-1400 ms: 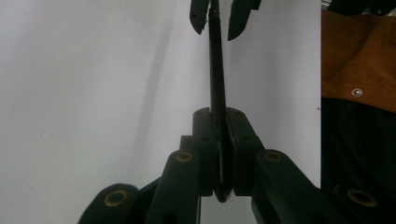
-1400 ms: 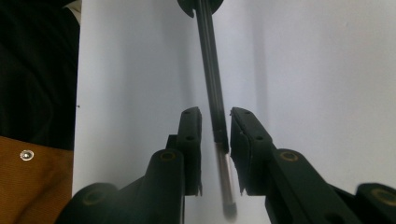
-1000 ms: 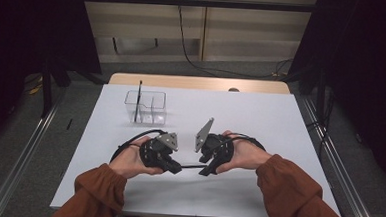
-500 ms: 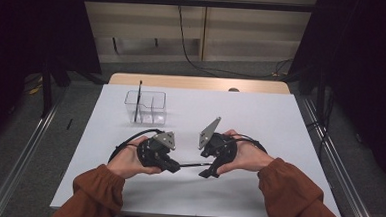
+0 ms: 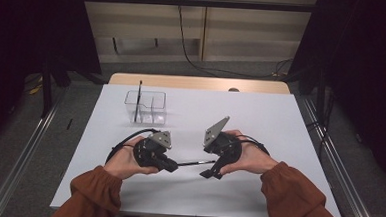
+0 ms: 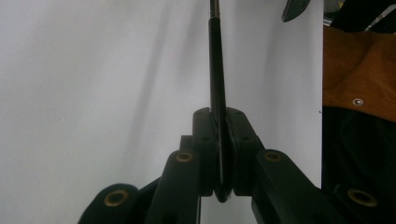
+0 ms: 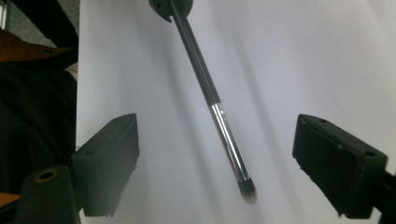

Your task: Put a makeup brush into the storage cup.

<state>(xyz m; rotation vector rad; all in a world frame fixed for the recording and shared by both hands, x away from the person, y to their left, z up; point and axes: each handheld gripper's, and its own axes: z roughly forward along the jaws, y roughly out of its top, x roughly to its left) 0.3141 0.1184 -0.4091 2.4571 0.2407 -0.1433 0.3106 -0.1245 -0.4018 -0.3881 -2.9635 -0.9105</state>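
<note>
Brush (image 7: 217, 107) clamped at handle end by left gripper (image 6: 223, 154), held level above near part of table (image 5: 260, 117). Bristle tip between pads of right gripper (image 7: 215, 163), jaws just opened wide, touching nothing. Clear box (image 5: 146, 107) far left, well apart.

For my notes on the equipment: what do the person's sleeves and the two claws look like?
Both sleeves are rust-orange with gathered cuffs. The left claw and right claw are black; each carries a grey three-cornered plate and trails a black cable. Brass-coloured rings mark the jaw joints.
</note>
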